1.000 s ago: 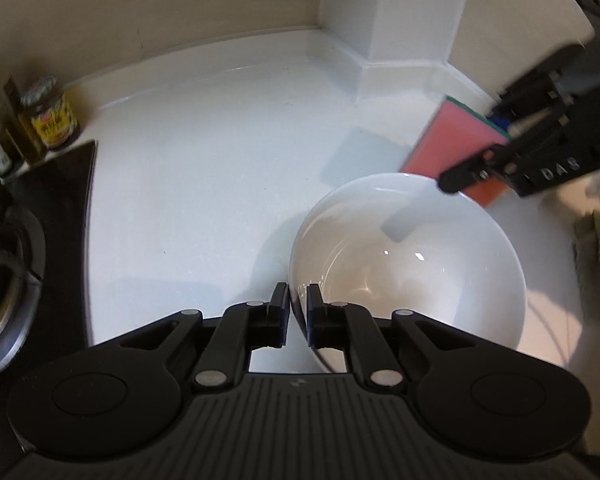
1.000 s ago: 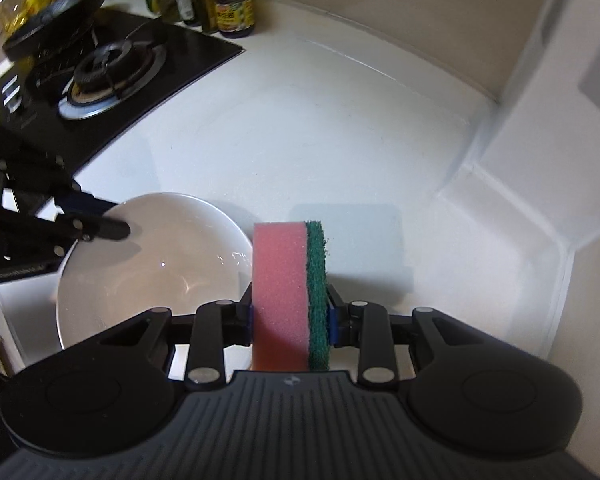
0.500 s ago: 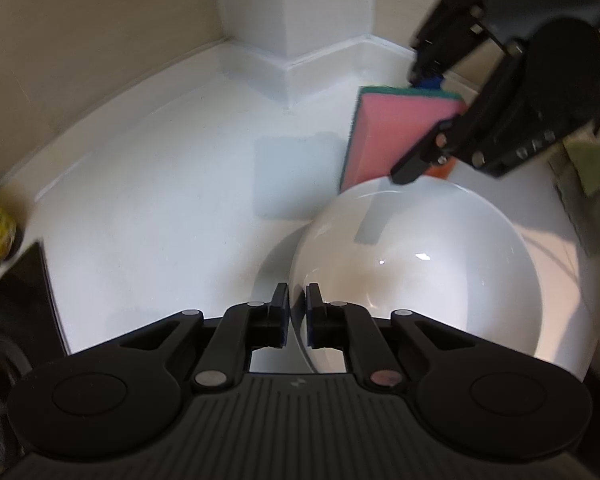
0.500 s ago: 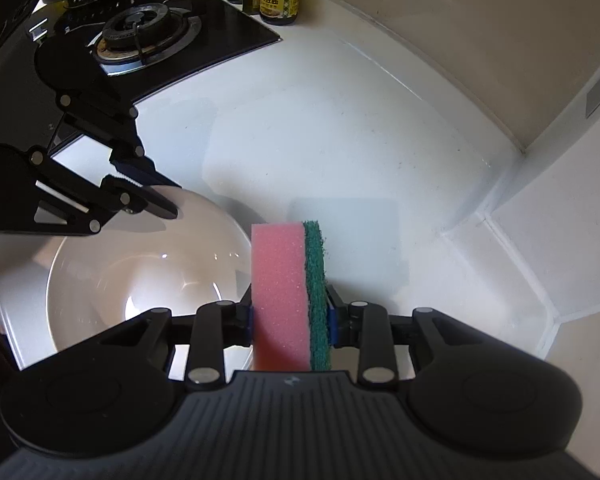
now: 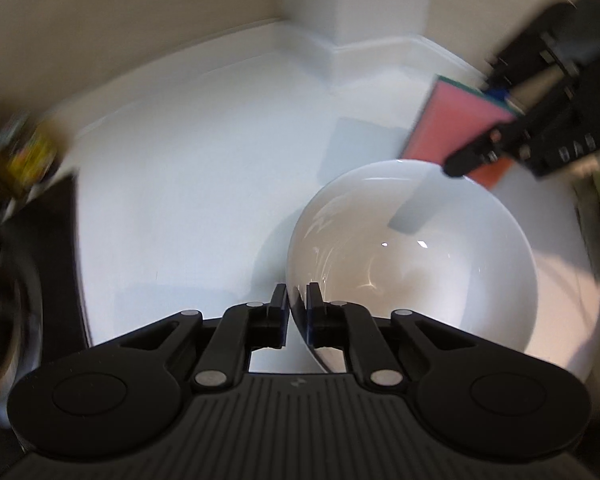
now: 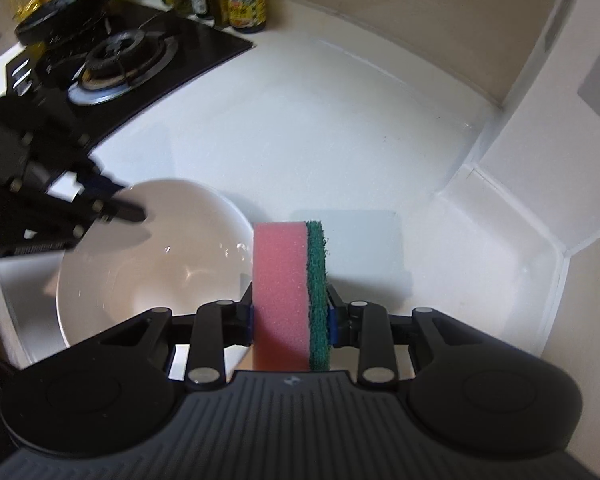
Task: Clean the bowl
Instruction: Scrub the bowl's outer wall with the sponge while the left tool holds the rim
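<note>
My left claw [image 5: 297, 308] straddles the near rim of the glossy white ceramic bowl [image 5: 412, 264] on the white bench [image 5: 188, 184], jaws easing apart; it looks slippery and breakable. My right claw [image 6: 291, 316] pinches a soft pink-and-green sponge [image 6: 288, 292] just beside it. A black gas hob [image 6: 112, 60] sits left, in a walled corner
</note>
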The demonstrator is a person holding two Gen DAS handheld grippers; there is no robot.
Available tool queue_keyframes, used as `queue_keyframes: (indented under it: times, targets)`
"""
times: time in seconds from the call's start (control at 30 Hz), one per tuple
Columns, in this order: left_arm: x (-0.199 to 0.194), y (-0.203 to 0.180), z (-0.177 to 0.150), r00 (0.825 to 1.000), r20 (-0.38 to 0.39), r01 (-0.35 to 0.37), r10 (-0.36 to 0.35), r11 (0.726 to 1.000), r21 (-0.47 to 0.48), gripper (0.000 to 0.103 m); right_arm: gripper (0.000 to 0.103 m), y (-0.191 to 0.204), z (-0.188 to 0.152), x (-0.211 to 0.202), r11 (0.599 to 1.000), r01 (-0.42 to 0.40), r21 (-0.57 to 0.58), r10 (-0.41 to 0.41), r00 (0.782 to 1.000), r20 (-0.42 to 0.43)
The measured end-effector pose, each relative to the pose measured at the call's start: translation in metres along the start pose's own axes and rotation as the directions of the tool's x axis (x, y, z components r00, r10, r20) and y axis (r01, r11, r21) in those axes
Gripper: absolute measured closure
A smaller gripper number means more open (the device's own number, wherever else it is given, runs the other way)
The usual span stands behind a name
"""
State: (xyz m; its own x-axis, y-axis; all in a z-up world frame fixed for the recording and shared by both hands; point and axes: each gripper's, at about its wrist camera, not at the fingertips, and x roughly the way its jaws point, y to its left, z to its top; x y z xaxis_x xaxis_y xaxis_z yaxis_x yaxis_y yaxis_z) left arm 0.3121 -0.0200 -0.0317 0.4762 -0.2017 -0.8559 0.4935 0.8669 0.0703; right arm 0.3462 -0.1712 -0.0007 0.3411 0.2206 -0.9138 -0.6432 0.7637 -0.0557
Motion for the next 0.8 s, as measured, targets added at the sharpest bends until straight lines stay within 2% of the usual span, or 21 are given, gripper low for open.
queue_keyframes:
  times: [0.13,0.2,0.27,0.37,0.43,0.53,0.6,0.63,0.73,0.8]
  targets:
    - [0.010,0.001,0.014,0.998,0.006,0.059,-0.061,0.987,0.147,0.095,0.076,0.002,0.016,0.007,0.995,0.014,-0.096,-0.017,1.000,-0.026]
    - [0.012,0.006,0.017,0.997,0.010,0.070,-0.072,0.987,0.143,0.095,0.075,0.006,0.022,0.011,0.989,0.033,-0.141,-0.038,0.999,-0.033]
    - [0.011,0.012,0.016,0.997,0.011,0.070,-0.071,0.996,0.054,0.095,0.076,0.005,0.025,0.013,0.990,0.042,-0.135,-0.046,0.998,-0.030]
    - [0.002,0.010,0.008,1.000,-0.003,0.021,-0.022,0.996,-0.092,0.090,0.076,0.002,0.021,0.012,0.997,0.028,-0.068,-0.029,1.000,-0.011]
    - [-0.005,0.006,-0.001,1.000,-0.019,-0.009,0.005,0.977,-0.215,0.090,0.076,0.000,0.015,0.010,1.000,0.017,-0.002,-0.017,1.000,0.006]
    - [-0.007,0.000,-0.010,0.999,-0.016,-0.039,0.036,0.955,-0.293,0.091,0.076,-0.001,0.001,0.006,0.994,0.005,0.105,-0.008,0.999,0.033]
    - [-0.002,-0.004,-0.011,0.999,-0.021,-0.036,0.032,0.967,-0.254,0.097,0.076,-0.001,-0.009,0.002,0.988,-0.011,0.157,0.004,0.999,0.043]
    - [-0.001,-0.006,-0.010,0.999,-0.018,-0.034,0.031,0.979,-0.203,0.097,0.076,0.000,-0.015,0.000,0.986,-0.020,0.165,0.013,0.999,0.043]
    - [0.001,-0.006,-0.006,1.000,-0.012,0.018,-0.019,0.998,-0.061,0.096,0.076,0.002,-0.023,-0.005,0.989,-0.037,0.142,0.035,0.999,0.020]
    - [0.003,-0.007,-0.003,0.999,-0.009,0.047,-0.047,0.998,0.033,0.096,0.076,0.002,-0.022,-0.008,0.995,-0.041,0.091,0.042,0.999,-0.005]
